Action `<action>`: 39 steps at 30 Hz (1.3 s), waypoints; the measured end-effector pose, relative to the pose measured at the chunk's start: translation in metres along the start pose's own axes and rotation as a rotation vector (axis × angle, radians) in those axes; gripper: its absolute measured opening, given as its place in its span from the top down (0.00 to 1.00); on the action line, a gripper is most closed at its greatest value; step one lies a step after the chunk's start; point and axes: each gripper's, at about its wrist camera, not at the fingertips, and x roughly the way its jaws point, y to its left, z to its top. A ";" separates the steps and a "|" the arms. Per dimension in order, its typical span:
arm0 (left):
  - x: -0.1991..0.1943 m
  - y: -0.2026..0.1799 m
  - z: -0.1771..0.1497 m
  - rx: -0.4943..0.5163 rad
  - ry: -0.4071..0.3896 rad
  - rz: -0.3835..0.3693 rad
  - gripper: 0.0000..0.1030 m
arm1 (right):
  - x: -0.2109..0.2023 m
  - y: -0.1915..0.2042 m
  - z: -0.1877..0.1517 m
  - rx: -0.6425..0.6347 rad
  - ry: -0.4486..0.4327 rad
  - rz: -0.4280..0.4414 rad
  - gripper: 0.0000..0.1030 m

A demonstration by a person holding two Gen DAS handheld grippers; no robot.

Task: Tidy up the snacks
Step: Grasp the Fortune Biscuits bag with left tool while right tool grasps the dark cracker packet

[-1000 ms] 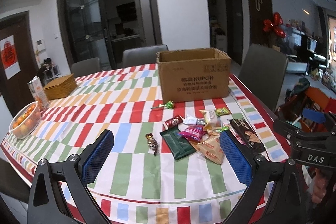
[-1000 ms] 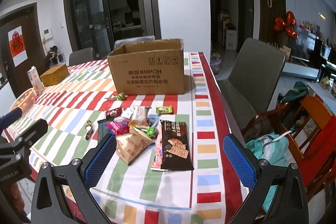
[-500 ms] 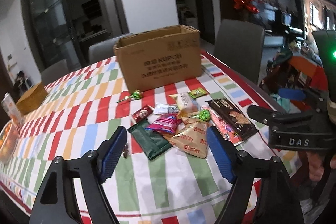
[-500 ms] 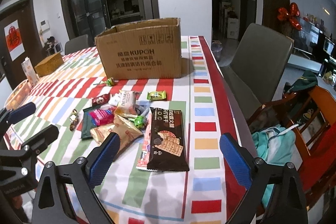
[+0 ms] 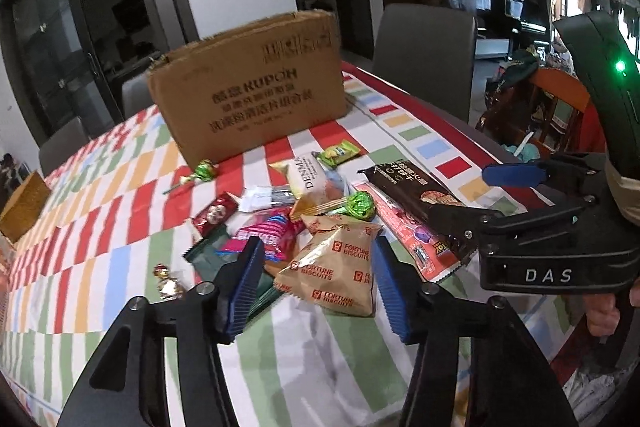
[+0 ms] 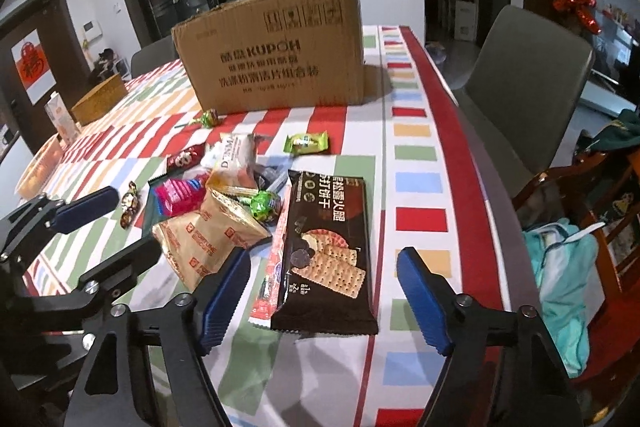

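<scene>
Loose snacks lie in a heap on the striped tablecloth (image 6: 416, 183) in front of an open cardboard box (image 5: 248, 103) (image 6: 276, 55). My left gripper (image 5: 316, 287) straddles a tan Fortune Biscuits bag (image 5: 336, 267) (image 6: 208, 243); its jaws are closing, and the pads do not press on the bag. My right gripper (image 6: 324, 295) straddles the near end of a dark biscuit pack (image 6: 328, 239) (image 5: 416, 191); its jaws are closing too, with gaps on both sides. A pink pack (image 5: 268, 233), a green lollipop (image 5: 360, 205) and a white Denmark pack (image 5: 312, 179) lie just beyond.
A woven basket (image 6: 98, 99), a carton (image 6: 60, 117) and a bowl of oranges (image 6: 38, 167) stand at the far left. A grey chair (image 6: 528, 79) and a wooden chair with clothes on it (image 6: 568, 247) are past the table's right edge. A gold candy (image 5: 168, 283) lies on its own.
Both grippers have come down and forward toward the snack heap, and their jaws have narrowed. The left one has rolled a little and now frames the tan bag.
</scene>
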 end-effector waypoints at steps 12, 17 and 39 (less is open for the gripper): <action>0.040 -0.003 0.001 0.001 0.072 -0.059 0.49 | 0.025 -0.006 0.004 0.018 0.063 0.032 0.38; 0.052 -0.001 0.000 -0.025 0.099 -0.073 0.49 | 0.035 -0.012 0.004 0.046 0.095 0.046 0.41; 0.049 0.013 0.006 -0.165 0.111 -0.137 0.57 | 0.034 -0.007 0.008 0.008 0.083 0.033 0.51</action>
